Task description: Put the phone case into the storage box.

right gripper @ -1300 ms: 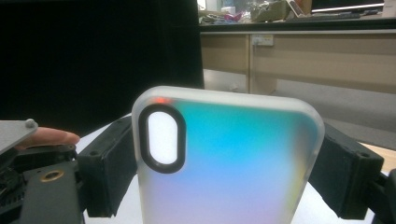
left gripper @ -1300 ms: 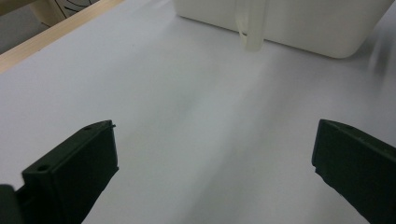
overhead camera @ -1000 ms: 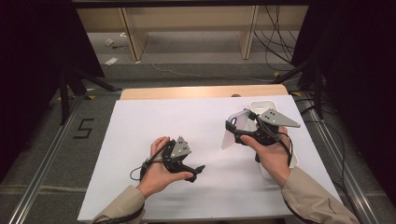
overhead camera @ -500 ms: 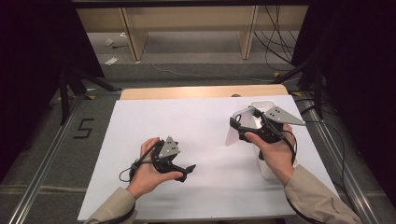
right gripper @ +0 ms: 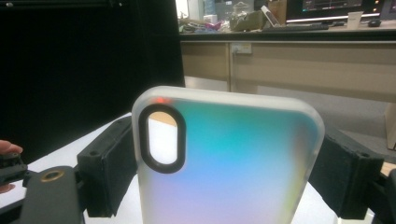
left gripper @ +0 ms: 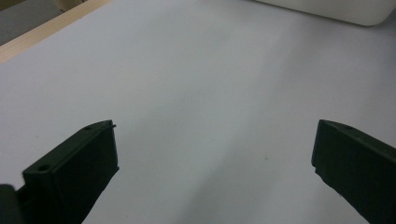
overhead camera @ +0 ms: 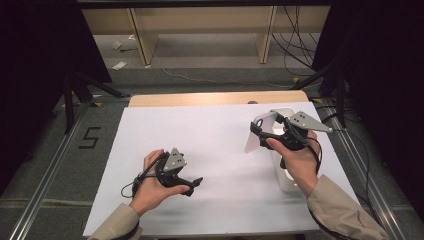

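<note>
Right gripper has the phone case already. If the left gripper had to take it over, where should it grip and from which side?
Judging by its pose, the free upper end of the phone case beside the camera hole, coming from above: it stands upright, and the right gripper already clamps both long edges lower down.

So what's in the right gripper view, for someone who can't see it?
A frosted phone case, shimmering blue, green and pink, stands upright, clamped by its sides between the right gripper's two black jaws. Its black-ringed oval camera hole sits upper left; a wooden counter lies behind.
</note>
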The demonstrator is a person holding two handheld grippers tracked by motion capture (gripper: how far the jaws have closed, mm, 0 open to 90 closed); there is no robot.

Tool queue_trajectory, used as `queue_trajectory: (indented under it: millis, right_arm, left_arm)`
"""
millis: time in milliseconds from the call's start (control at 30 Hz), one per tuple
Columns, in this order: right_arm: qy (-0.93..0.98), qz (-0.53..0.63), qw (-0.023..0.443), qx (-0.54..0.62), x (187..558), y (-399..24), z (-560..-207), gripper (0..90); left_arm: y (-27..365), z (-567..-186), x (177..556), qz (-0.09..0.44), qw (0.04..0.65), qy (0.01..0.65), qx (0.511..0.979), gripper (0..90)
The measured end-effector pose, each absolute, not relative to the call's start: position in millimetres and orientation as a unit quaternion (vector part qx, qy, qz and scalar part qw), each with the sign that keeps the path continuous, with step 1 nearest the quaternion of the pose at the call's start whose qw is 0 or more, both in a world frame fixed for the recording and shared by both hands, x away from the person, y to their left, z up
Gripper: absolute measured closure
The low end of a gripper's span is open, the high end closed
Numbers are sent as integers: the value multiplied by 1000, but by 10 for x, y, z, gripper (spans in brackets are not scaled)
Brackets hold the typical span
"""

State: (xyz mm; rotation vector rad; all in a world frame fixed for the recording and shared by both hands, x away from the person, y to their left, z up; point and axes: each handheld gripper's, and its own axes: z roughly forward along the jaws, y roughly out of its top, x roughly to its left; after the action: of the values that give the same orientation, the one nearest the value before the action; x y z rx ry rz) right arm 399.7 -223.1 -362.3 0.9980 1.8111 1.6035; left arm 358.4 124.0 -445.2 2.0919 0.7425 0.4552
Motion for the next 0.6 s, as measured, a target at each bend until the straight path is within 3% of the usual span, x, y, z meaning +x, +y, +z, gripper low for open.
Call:
queue_trajectory:
  millis: [600]
  right_arm:
    - [654, 596, 273, 379, 4029, -2342, -3550, 180]
  left_arm:
    - [1349, -4485, 3559, 189, 416, 302, 836, 0]
